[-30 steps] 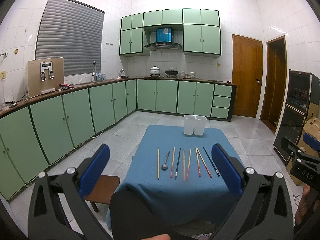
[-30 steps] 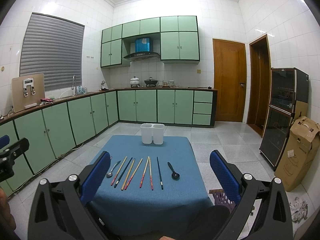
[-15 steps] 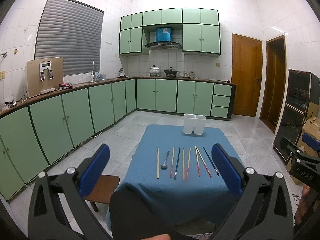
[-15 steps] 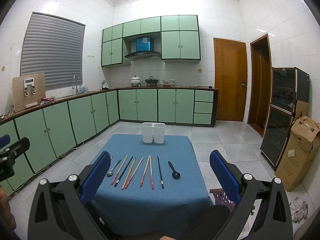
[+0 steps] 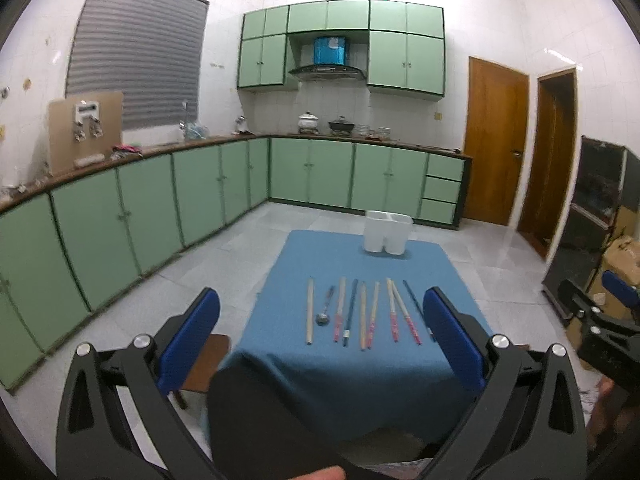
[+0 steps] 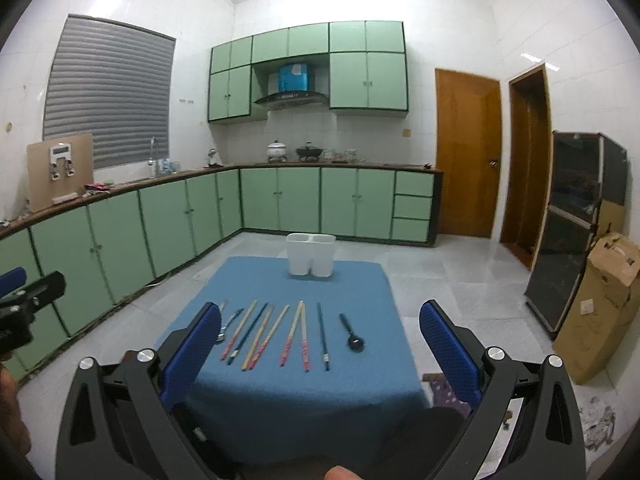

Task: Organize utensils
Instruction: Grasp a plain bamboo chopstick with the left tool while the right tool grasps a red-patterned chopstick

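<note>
A blue-covered table [image 5: 360,368] [image 6: 280,392] holds a row of chopsticks [image 5: 370,316] [image 6: 296,334], a metal spoon [image 5: 325,310] [image 6: 229,325] at the left and a black spoon [image 6: 352,334] at the right. A white two-compartment holder [image 5: 387,237] [image 6: 311,255] stands at the far edge. My left gripper [image 5: 320,344] and right gripper [image 6: 318,350] are both open and empty, held above the near edge of the table, apart from the utensils.
Green cabinets [image 6: 168,224] run along the left and back walls. A wooden stool [image 5: 208,364] stands left of the table. A dark glass cabinet [image 6: 572,232] and a cardboard box [image 6: 600,304] stand at the right. Two wooden doors [image 6: 468,152] are at the back right.
Both grippers have moved slightly closer to the table and the views have tilted a little; the utensils and holder have not moved.
</note>
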{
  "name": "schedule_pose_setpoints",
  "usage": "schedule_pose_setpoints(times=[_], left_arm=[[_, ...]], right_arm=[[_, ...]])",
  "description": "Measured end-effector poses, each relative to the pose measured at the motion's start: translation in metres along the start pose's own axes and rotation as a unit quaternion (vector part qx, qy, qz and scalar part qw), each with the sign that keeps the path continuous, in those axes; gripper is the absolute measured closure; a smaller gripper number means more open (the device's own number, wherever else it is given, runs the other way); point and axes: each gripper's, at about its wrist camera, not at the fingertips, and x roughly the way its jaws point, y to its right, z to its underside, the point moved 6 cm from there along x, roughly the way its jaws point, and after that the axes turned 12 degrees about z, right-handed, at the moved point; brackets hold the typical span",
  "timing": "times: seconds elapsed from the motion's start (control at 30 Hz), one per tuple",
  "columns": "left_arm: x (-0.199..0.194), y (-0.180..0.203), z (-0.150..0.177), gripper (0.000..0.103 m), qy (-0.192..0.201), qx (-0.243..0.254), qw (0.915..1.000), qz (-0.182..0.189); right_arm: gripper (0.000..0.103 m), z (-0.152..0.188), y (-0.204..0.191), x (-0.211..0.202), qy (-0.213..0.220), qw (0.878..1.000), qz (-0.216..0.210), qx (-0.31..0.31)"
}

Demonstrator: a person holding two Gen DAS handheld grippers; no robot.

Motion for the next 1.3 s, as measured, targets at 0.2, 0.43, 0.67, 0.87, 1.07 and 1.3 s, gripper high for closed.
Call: schedule_pose_setpoints(times=[0.2, 0.43, 0.67, 0.87, 1.07, 1.3], left_arm=[[0.07, -0.022, 0.035, 0.005, -0.074, -0.021, 0.9959, 0.048], [0.173, -0.067, 0.075, 0.005, -0.142, -0.056, 0.9872, 0.048], [0.236, -0.076, 0.093, 0.007, -0.139, -0.011, 0.9899, 0.027], [0.284, -0.072, 0.111, 0.007, -0.198, -0.01, 0.9794, 0.042], [0.314, -0.088, 0.131, 0.009, -0.212, -0.016, 0.9766, 0.029], [0.344, -0.104, 0.16, 0.041, -0.249, -0.059, 0.9657, 0.041]], right_arm=[[0.006, 0.046, -0.008, 0.081, -0.102, 0.993, -0.01, -0.049], [0.021, 0.076, -0.014, 0.167, -0.157, 0.985, -0.05, -0.041], [0.035, 0.134, -0.042, 0.24, -0.243, 0.966, -0.068, -0.048], [0.019, 0.153, -0.057, 0.281, -0.249, 0.965, -0.067, -0.042], [0.039, 0.162, -0.08, 0.288, -0.242, 0.964, -0.094, -0.054], [0.053, 0.178, -0.125, 0.287, -0.256, 0.952, -0.153, -0.064]])
